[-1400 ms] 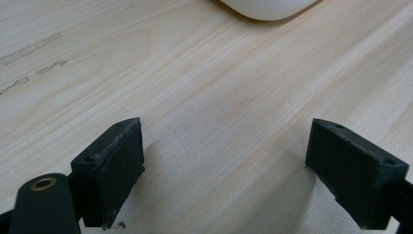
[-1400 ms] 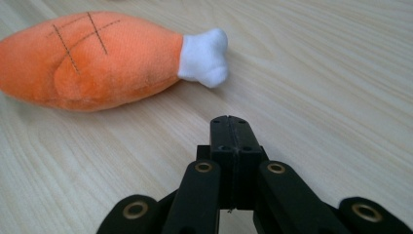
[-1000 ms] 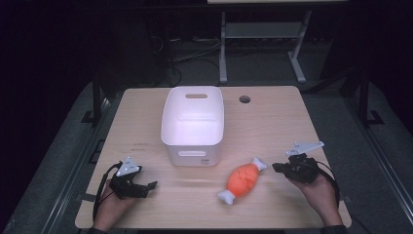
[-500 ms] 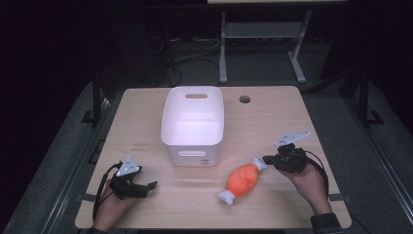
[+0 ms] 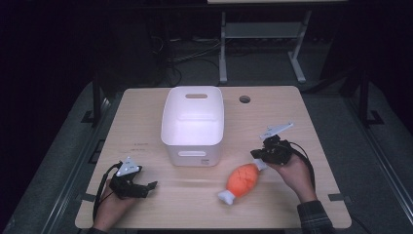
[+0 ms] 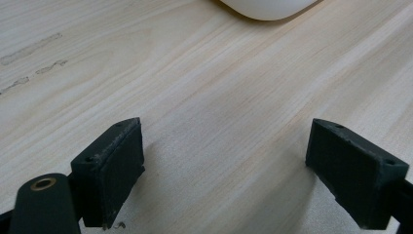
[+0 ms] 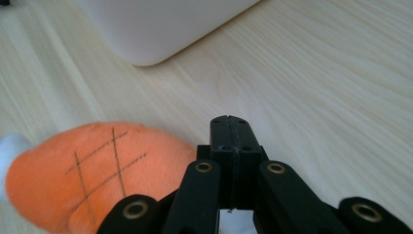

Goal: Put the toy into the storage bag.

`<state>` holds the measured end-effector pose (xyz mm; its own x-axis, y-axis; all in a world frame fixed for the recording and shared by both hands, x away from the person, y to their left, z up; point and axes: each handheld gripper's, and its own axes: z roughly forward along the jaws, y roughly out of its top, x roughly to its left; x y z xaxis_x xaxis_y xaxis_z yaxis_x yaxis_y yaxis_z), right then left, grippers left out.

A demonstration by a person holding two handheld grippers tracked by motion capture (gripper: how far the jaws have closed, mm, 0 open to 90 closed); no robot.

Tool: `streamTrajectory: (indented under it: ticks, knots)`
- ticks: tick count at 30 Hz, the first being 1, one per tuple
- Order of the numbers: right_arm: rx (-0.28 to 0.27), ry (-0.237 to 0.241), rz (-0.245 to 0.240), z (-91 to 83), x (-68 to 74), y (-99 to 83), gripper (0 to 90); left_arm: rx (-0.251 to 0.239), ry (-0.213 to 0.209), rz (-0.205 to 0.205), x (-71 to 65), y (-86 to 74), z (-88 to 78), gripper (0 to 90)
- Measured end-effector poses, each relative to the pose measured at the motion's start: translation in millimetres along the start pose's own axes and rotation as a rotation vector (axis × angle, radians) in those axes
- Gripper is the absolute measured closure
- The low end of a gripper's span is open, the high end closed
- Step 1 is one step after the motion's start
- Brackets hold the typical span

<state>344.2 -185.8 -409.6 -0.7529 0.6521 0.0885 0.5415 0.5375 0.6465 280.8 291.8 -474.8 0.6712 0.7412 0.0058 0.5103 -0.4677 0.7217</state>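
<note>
Moved leftward: right gripper (image 5: pixel 256 154), jaws pressed together, now at plush drumstick (image 5: pixel 242 180); crosshatch stitching visible in right gripper view. Left gripper (image 5: pixel 146 187) spread.

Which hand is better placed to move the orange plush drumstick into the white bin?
Right. The right gripper sits at the white upper end of the orange plush drumstick, jaws shut, right of the white bin. The left gripper rests open on bare table by the near left edge, well away.
</note>
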Motion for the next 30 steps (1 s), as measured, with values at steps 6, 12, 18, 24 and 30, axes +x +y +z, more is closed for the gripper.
streamTrajectory:
  ticks: [6,12,18,24,30]
  knots:
    - [0.035,0.004,-0.010,16.6,-3.2,8.0,89.7,-0.002,0.000,-0.002,-0.1,0.0,0.1,13.0]
    - [0.074,0.005,-0.013,32.0,-5.2,9.1,89.7,-0.001,-0.001,-0.004,-0.3,0.0,0.1,13.0]
    - [0.102,0.004,-0.005,36.9,-7.9,4.3,89.7,-0.002,-0.001,-0.005,-0.3,0.0,0.2,13.0]
    - [0.106,0.001,0.002,35.5,-8.1,-0.7,89.7,0.000,-0.001,-0.002,-0.1,0.0,0.1,13.0]
    - [0.109,0.005,0.004,32.7,-5.4,-5.7,89.7,0.001,-0.001,0.000,0.0,0.0,0.0,13.0]
